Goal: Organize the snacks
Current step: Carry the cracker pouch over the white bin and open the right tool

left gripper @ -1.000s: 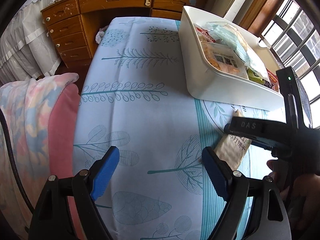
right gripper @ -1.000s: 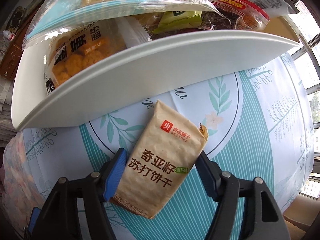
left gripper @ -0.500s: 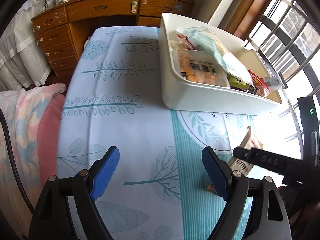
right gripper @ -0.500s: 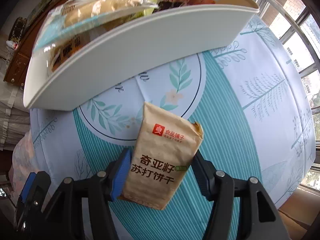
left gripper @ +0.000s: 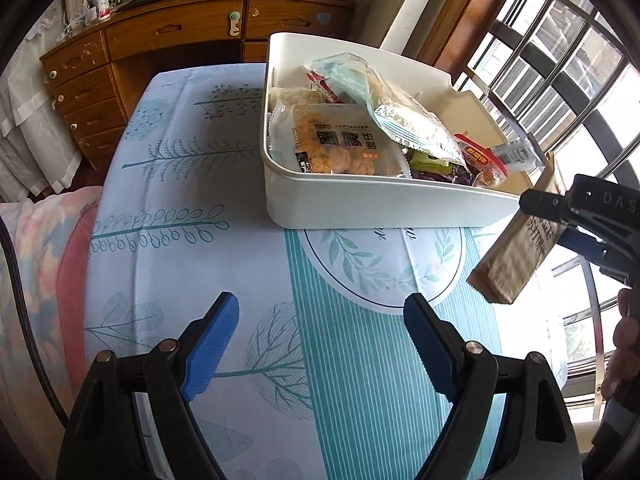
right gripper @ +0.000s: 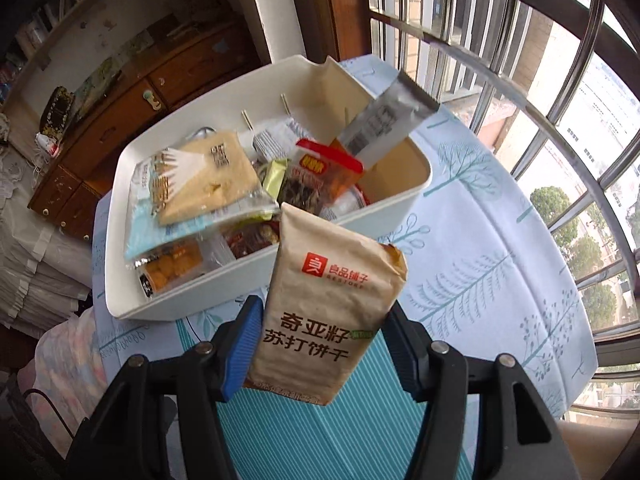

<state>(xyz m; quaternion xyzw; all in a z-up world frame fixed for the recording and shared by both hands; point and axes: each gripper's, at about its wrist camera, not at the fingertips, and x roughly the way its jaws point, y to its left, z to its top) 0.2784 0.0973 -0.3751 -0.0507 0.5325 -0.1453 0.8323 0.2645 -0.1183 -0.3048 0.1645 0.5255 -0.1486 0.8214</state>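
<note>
While the tablecloth-covered table carries the white bin stuffed with snack bags, the right gripper is clamped on a tan cracker pack (lifted clear, just before the bin); the left gripper gapes wide, holding nothing.

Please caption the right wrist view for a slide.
Right gripper holds a tan cracker packet above the tablecloth, before a white bin of snacks.

Left gripper tilted steeply downward, jaws spread wide with nothing between the blue pads. Right gripper raised and angled down, pads pressed against both sides of a held packet. Fingers of one hand seen behind it.
</note>
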